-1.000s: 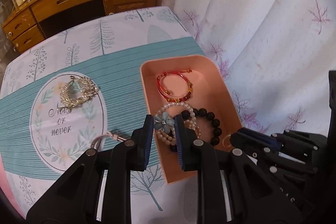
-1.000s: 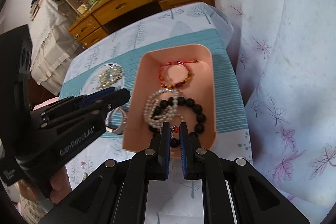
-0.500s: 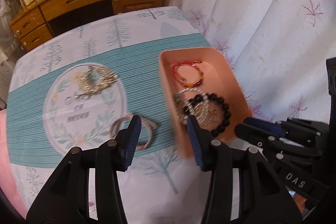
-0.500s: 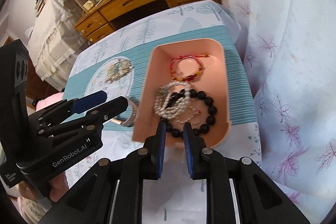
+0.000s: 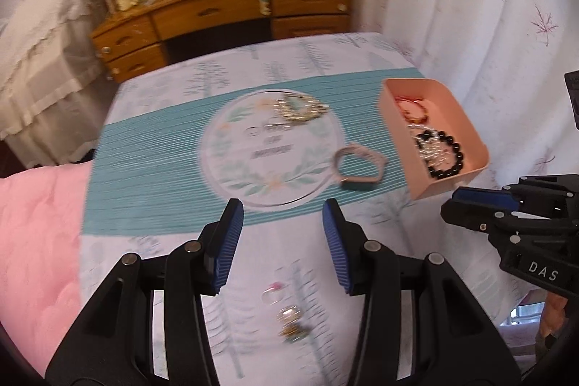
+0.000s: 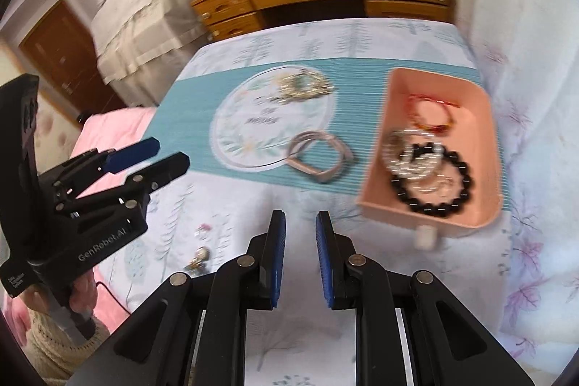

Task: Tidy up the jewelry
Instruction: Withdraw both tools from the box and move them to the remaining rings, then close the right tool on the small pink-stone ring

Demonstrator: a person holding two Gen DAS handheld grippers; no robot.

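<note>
A pink tray (image 5: 474, 147) (image 6: 376, 176) stands at the right of the tablecloth. It holds a red bracelet (image 5: 412, 109) (image 6: 430, 116), a pearl bracelet (image 5: 430, 151) (image 6: 409, 158) and a black bead bracelet (image 5: 448, 161) (image 6: 466, 176). On the cloth lie a beige band bracelet (image 5: 358, 165) (image 6: 318, 158) and a gold piece (image 5: 300, 109) (image 6: 304, 87). Small blurred pieces (image 5: 286, 313) (image 6: 199, 255) lie near the front. My left gripper (image 5: 282, 208) (image 6: 163, 154) is open and empty above the cloth. My right gripper (image 6: 300, 217) (image 5: 470, 205) stands narrowly open and empty, left of the tray.
A wooden desk (image 5: 224, 9) with drawers stands behind the table. White curtain (image 5: 470, 6) hangs along the right edge. A pink quilt (image 5: 36, 241) lies at the left. A hand (image 6: 83, 295) holds the left gripper's handle.
Both grippers have pulled back from over the tray toward the near left. The left jaws let go of the flower pearl bracelet, now in the tray. The right jaws have parted slightly.
</note>
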